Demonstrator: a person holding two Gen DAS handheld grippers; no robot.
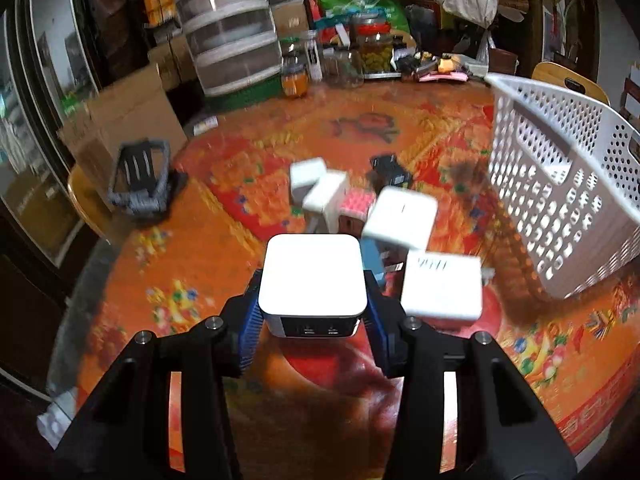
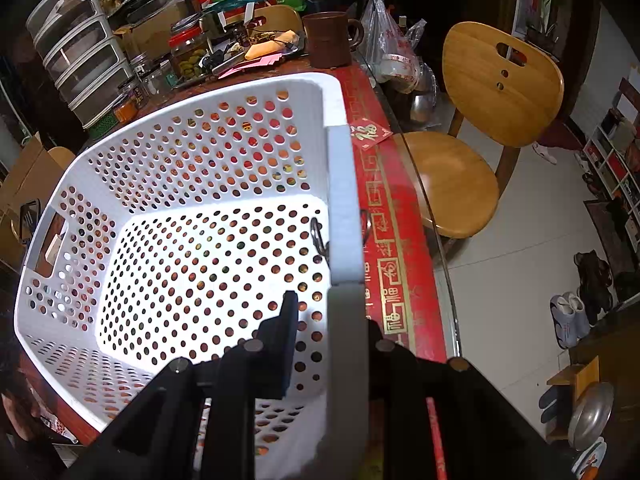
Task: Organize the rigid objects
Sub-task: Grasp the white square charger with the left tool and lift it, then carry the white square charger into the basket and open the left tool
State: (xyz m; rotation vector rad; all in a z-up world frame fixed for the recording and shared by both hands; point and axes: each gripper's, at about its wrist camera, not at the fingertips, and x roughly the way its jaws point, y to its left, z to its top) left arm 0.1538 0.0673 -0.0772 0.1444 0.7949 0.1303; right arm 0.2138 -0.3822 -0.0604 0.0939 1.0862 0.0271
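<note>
My left gripper [image 1: 313, 312] is shut on a white square box [image 1: 313, 276] with a dark ported face, held above the orange patterned tablecloth [image 1: 168, 264]. Beyond it lies a pile of rigid objects: several white boxes [image 1: 400, 216], a white adapter [image 1: 442, 288], a pink block [image 1: 358, 202] and a black device [image 1: 390, 168]. The white perforated basket [image 1: 560, 184] stands to the right. In the right wrist view my right gripper [image 2: 332, 320] straddles the basket's right wall [image 2: 344, 208], one finger [image 2: 286, 320] inside and the other outside. The basket [image 2: 200, 248] looks empty.
A small dark basket [image 1: 140, 176] and a cardboard box [image 1: 120, 120] sit at the table's left. Jars [image 1: 374, 48], a drawer unit [image 1: 232, 28] and clutter line the far edge. A wooden chair [image 2: 480, 120] stands beside the table's glass edge [image 2: 436, 232].
</note>
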